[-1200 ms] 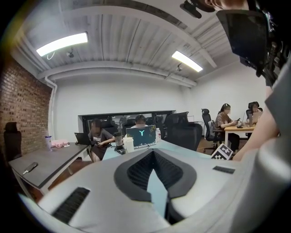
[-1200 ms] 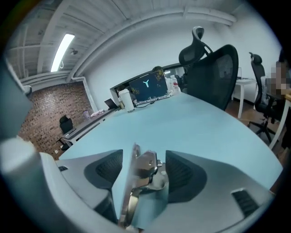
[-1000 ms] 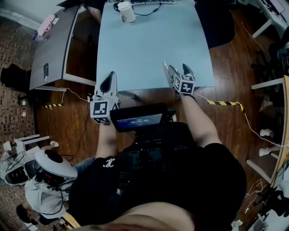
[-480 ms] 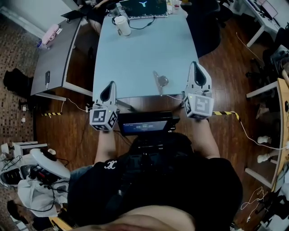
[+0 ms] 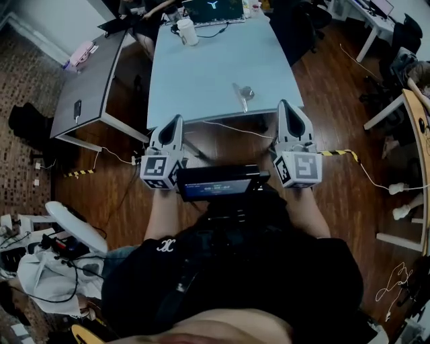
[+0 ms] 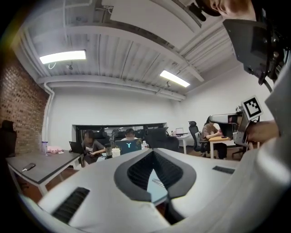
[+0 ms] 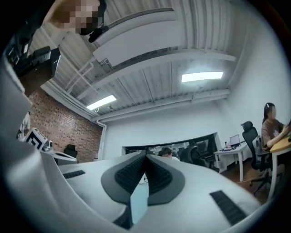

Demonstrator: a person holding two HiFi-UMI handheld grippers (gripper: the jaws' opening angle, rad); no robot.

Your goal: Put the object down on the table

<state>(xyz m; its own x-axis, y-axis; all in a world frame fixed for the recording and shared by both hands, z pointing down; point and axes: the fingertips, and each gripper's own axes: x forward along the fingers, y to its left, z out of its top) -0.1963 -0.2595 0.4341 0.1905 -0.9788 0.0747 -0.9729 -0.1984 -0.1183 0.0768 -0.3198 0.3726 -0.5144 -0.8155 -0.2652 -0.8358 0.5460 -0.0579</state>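
The pale blue rectangular table [image 5: 215,67] fills the middle, and a dark grey desk [image 5: 91,84] stands off its left side. Both white two-jaw grippers are held at the table's near edge. The left gripper [image 5: 177,119] is at the near-left corner, jaws pressed together with nothing between them. The right gripper [image 5: 285,105] is at the near-right corner, jaws likewise together and empty. At the table's far end sit an open dark laptop [image 5: 205,10] and a white cup [image 5: 186,30]. The small shiny thin-handled object [image 5: 241,94] lies flat on the table, right of centre near the front edge, clear of both grippers.
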